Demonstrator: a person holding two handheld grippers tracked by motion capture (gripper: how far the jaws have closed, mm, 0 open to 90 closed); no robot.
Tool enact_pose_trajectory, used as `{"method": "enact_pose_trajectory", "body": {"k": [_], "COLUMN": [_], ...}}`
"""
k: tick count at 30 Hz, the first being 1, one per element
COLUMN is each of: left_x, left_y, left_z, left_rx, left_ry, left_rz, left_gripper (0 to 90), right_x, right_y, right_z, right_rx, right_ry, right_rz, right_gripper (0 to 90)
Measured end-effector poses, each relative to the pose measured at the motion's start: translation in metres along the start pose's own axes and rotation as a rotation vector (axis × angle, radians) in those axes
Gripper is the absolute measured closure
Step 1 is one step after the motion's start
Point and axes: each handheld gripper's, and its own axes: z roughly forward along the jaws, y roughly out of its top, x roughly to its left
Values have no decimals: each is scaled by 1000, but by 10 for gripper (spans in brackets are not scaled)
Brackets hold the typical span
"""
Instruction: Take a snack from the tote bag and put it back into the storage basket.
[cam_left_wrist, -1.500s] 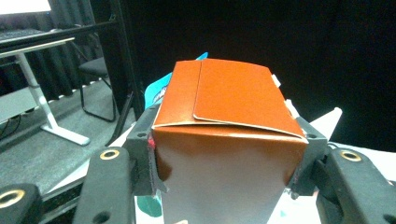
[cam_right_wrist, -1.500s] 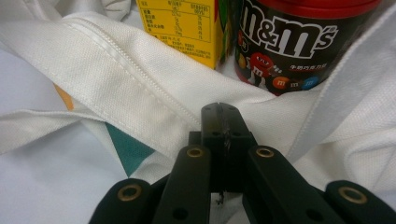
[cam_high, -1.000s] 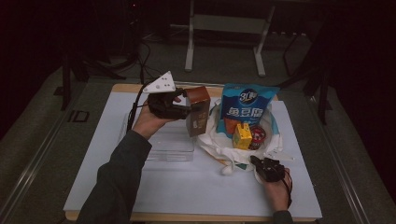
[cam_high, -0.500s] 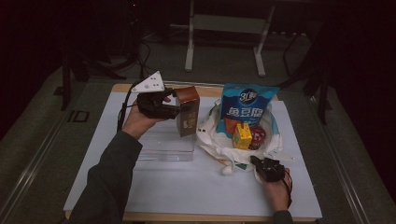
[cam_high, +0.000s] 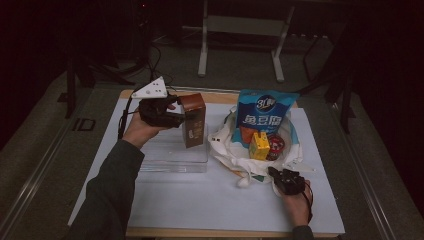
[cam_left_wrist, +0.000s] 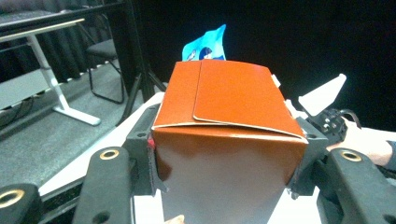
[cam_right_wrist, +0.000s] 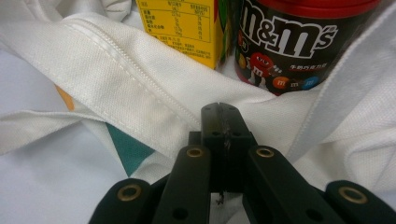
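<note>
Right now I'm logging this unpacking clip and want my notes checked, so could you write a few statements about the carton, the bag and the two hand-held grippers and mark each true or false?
1. The left hand-held gripper clamps the brown carton by its two sides. True.
2. The brown carton lies flat inside the white cloth bag. False: it is upright over the clear tray, apart from the bag.
3. The right hand-held gripper has its jaws closed at the bag's edge. True.
4. The blue snack pouch lies on the floor. False: it stands in the bag.
5. A yellow carton sits beside the M&M's tub. True.
</note>
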Motion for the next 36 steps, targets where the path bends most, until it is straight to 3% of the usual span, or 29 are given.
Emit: {"method": "enact_pose_trajectory", "body": {"k": [18,29,36], "left_x": [8,13,12], "left_y": [-17,-33,-39], "left_z": [-19,-43,-58], "left_rx": [61,79,91], "left_ry": [21,53,59], "left_rz": [-2,-11,4], "left_gripper": [425,425,425], "right_x": [0,0,1], "right_y": [0,0,0], "right_z": [0,0,0], "right_rx": [0,-1,-2], "right_ry": [0,-1,-4], "right_rz": [-2,-3,-4], "right_gripper": [900,900,900]}}
